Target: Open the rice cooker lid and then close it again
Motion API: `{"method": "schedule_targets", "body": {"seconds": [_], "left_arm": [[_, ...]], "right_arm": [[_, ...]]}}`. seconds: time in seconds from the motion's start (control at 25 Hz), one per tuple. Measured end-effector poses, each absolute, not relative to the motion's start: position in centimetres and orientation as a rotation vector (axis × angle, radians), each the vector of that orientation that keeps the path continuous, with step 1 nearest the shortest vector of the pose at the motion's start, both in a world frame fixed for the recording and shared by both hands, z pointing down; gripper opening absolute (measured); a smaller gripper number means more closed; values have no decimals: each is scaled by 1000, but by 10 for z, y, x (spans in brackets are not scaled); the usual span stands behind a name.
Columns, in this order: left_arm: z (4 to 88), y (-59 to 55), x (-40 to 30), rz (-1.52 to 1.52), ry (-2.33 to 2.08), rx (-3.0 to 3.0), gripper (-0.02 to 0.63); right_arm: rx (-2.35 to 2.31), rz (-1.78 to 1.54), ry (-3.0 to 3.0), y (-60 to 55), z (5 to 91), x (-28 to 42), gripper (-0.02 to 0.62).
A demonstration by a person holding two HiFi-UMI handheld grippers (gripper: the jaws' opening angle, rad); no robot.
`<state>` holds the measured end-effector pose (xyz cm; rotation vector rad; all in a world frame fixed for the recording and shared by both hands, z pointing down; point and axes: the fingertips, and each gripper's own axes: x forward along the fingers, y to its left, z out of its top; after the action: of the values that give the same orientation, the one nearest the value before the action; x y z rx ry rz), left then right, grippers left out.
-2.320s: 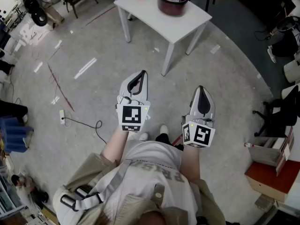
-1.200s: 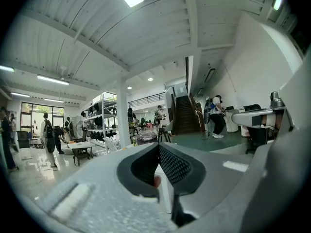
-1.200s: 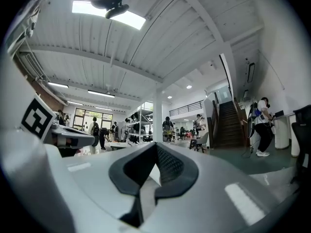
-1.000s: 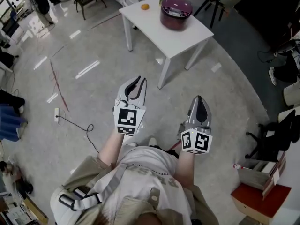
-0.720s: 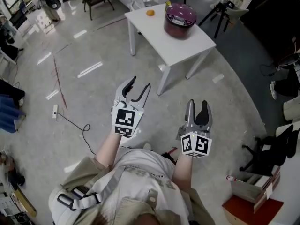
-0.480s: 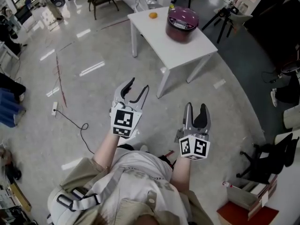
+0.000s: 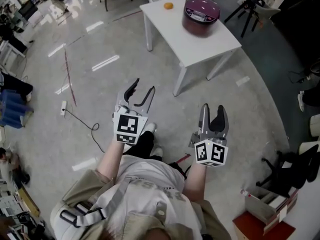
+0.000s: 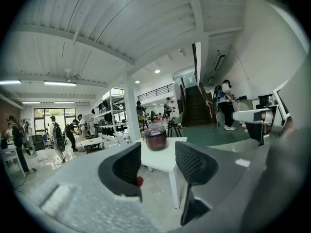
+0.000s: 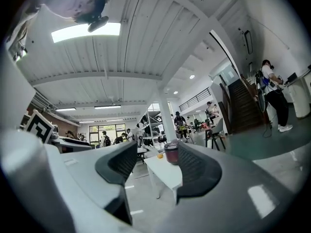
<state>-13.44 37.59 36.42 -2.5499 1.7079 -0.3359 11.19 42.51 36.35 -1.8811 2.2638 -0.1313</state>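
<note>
WORKSHOP FLOOR: A person on a polished floor holds the left claw and the right claw out in front, both roughly level and aimed at a white desk well ahead. Each claw's jaws have just been opening and stand apart, released, with nothing between them. Both claw-mounted views show only the distant desk through the gap.

The maroon rice cooker sits on the far part of that desk with its lid down. A small orange fruit lies near it, to its left in the head view. Neither claw is anywhere near the cooker, so the task looks to be at its approach, the lid not yet touched.

The risks, as judged from here:
- **On the way:** a cable trails over the floor just left of the person, and a snagged foot could jolt both claws.
- **Opening:** a push that lands off the lid's latch could shove the cooker across the smooth desk top instead of releasing it, perhaps nudging the fruit into a roll. A sprung lid might also fly up against a claw.
- **Closing:** too soft a press could leave the lid resting unlatched
</note>
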Motion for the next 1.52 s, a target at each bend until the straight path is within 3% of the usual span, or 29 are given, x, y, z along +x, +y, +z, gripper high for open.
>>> {"method": "schedule_targets", "body": {"seconds": [1.52], "left_arm": [[380, 129, -142, -241, 1443, -2761, 230]], "right_arm": [[-2096, -160, 2144, 221, 371, 82, 244]]}}
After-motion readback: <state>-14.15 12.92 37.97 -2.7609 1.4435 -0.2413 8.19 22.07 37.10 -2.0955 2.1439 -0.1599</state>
